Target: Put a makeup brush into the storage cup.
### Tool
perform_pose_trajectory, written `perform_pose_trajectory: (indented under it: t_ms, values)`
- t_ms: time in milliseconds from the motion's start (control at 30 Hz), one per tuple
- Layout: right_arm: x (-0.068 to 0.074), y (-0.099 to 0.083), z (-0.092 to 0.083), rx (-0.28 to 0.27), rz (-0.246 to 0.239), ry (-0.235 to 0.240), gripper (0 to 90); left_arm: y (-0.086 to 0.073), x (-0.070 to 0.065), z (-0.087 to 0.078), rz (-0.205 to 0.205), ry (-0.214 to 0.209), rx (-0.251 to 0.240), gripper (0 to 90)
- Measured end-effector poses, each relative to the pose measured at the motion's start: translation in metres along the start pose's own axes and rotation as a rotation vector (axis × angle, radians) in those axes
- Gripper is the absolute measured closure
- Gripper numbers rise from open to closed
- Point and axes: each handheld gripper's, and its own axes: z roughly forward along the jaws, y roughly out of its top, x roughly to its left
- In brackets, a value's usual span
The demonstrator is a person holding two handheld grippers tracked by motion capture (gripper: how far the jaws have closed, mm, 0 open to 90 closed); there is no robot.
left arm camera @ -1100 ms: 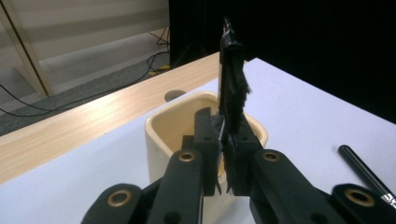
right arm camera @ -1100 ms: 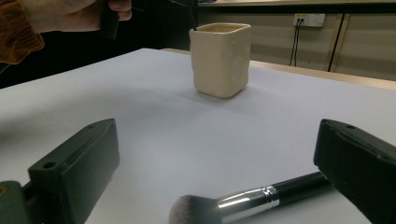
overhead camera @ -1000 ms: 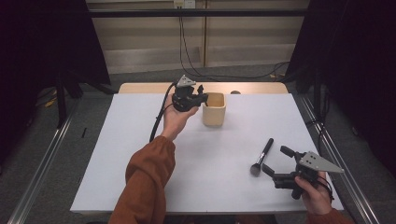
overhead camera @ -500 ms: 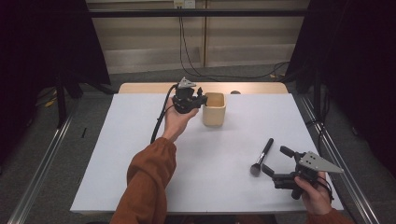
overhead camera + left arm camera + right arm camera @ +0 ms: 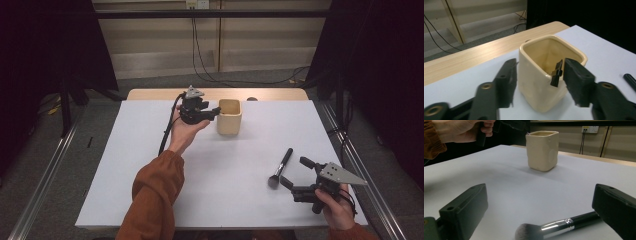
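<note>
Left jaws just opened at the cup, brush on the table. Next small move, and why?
Probably close the right gripper on the makeup brush. Its jaws stand open either side of the brush's handle, not touching it, and the brush lies flat on the table. The left gripper has just been opening over the cream cup, a small black piece by its jaw.

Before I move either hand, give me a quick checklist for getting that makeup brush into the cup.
1. Left gripper open, jaws just opened: ok.
2. Small black item dropped into the cup: cannot tell, it sits at the rim.
3. Cup upright: ok.
4. Right gripper open: ok.
5. Makeup brush lying flat between the right jaws: ok.
6. Brush gripped: not ok, pads apart.
</note>
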Motion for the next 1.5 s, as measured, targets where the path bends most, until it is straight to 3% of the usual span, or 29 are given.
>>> perform_pose_trajectory:
  t_ms: [300,367,467,567,667,800,900,967,1167,1333,1500]
  values:
    - [0.0,0.0,0.0,0.0,0.005,-0.004,0.0,-0.006,-0.001,-0.017,-0.009,0.018,-0.02,17.0]
    - [0.0,0.0,0.001,-0.001,0.008,-0.004,0.0,-0.007,0.001,-0.021,-0.034,0.016,-0.023,13.8]
    - [-0.001,0.0,0.001,0.0,0.004,-0.005,0.0,-0.009,0.003,-0.027,-0.022,0.04,-0.025,10.4]
    - [-0.001,0.0,0.001,0.002,0.008,-0.006,0.0,-0.012,0.006,-0.033,-0.036,0.03,-0.024,5.2]
    - [-0.001,0.0,0.001,0.002,0.008,-0.008,0.0,-0.017,0.008,-0.04,-0.038,0.023,-0.022,3.0]
    - [-0.001,0.0,0.002,0.002,0.012,-0.007,0.0,-0.021,0.009,-0.052,-0.012,0.058,-0.022,2.3]
    - [-0.001,-0.001,0.002,0.003,0.012,-0.007,0.0,-0.024,0.013,-0.062,-0.033,0.041,-0.04,2.3]
    - [-0.001,-0.001,0.002,0.005,0.01,-0.006,0.0,-0.027,0.014,-0.067,-0.017,0.017,-0.042,2.3]
    - [-0.001,-0.001,0.003,0.009,0.014,-0.009,0.0,-0.037,0.012,-0.081,0.003,0.039,-0.051,1.9]
    - [-0.001,-0.001,0.003,0.01,0.012,-0.008,0.0,-0.045,0.008,-0.092,0.011,0.089,-0.117,1.8]
    - [-0.002,-0.001,0.003,0.013,0.017,-0.008,0.0,-0.053,0.005,-0.101,0.019,0.08,-0.114,2.8]
